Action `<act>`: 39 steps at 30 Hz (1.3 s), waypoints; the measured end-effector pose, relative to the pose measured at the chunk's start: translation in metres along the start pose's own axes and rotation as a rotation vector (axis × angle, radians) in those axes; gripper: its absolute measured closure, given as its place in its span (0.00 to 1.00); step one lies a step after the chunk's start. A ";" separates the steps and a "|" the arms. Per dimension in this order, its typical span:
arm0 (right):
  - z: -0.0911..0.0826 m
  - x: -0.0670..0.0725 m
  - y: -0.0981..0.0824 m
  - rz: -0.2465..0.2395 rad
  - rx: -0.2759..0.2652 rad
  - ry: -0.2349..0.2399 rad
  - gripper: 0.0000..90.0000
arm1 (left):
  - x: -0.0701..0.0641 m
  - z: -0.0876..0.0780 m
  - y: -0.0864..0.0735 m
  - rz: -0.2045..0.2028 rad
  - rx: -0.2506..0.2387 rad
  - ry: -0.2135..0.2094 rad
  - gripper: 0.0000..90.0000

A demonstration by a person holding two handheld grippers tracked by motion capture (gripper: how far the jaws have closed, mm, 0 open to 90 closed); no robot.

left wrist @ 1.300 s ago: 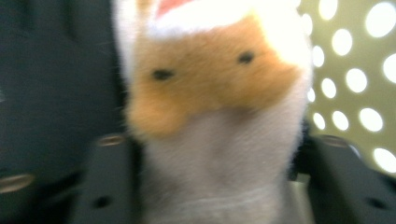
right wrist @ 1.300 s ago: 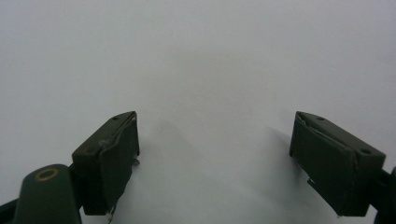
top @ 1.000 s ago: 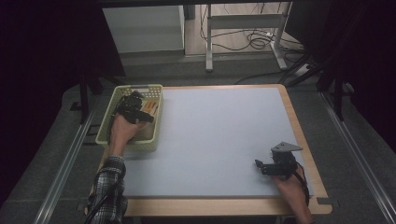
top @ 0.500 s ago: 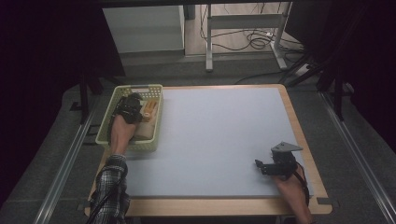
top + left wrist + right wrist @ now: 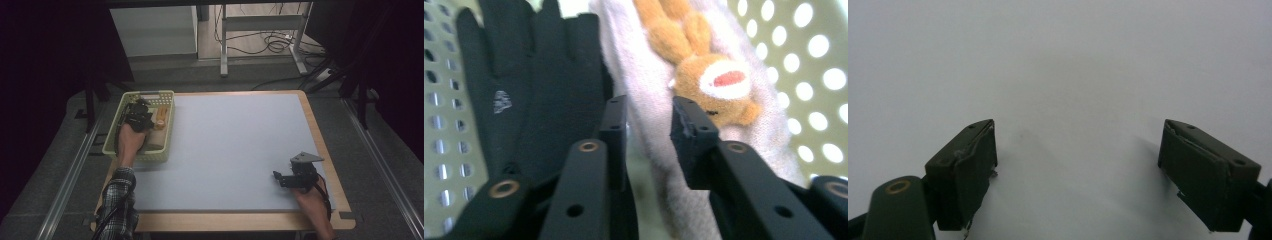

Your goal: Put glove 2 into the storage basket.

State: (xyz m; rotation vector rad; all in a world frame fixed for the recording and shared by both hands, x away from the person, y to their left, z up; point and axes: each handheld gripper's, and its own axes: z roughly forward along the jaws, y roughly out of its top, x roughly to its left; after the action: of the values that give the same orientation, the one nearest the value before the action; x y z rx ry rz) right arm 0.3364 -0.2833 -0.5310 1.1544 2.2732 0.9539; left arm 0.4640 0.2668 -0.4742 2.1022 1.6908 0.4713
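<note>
My left gripper reaches into the pale green perforated basket at the table's left. In the left gripper view its jaws have just closed and now pinch a fold of a pale fleece garment. That garment carries an orange plush animal. A black glove lies flat beside it on the basket floor. My right gripper rests near the table's front right. It stands open over bare grey surface with nothing between its fingers.
The grey mat covers the wooden table top. An orange item shows in the basket to the right of the left gripper. Metal stand legs and cables lie on the floor beyond the table.
The left hand has shifted slightly within the basket. The right gripper has kept still.
</note>
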 end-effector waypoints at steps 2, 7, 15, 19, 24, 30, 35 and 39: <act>0.000 0.000 0.000 0.000 0.000 0.000 0.17 | 0.002 -0.004 -0.003 -0.001 -0.019 0.007 0.67; 0.000 0.000 0.000 0.000 0.000 0.000 0.17 | 0.007 -0.014 -0.012 -0.008 -0.067 -0.012 0.53; 0.000 0.000 0.000 0.000 0.000 0.000 0.18 | 0.010 -0.027 -0.026 -0.001 -0.124 -0.049 0.34; 0.000 0.000 0.000 0.000 0.000 0.000 0.18 | 0.012 -0.032 -0.032 -0.002 -0.148 -0.070 0.26; 0.000 0.000 0.000 0.000 0.000 -0.001 0.17 | 0.014 -0.038 -0.039 -0.007 -0.174 -0.098 0.21; 0.000 0.000 0.000 0.000 0.000 0.000 0.17 | 0.014 -0.045 -0.048 -0.002 -0.207 -0.125 0.15; 0.000 0.000 0.000 -0.001 0.000 -0.001 0.17 | 0.009 -0.053 -0.053 0.016 -0.234 -0.150 0.11; 0.000 0.000 0.000 -0.001 0.000 -0.001 0.17 | 0.002 -0.058 -0.057 0.041 -0.242 -0.152 0.06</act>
State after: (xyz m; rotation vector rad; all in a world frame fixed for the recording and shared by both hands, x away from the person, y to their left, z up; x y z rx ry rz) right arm 0.3362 -0.2833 -0.5311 1.1534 2.2724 0.9528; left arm 0.3874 0.2850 -0.4527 1.9477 1.4320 0.4882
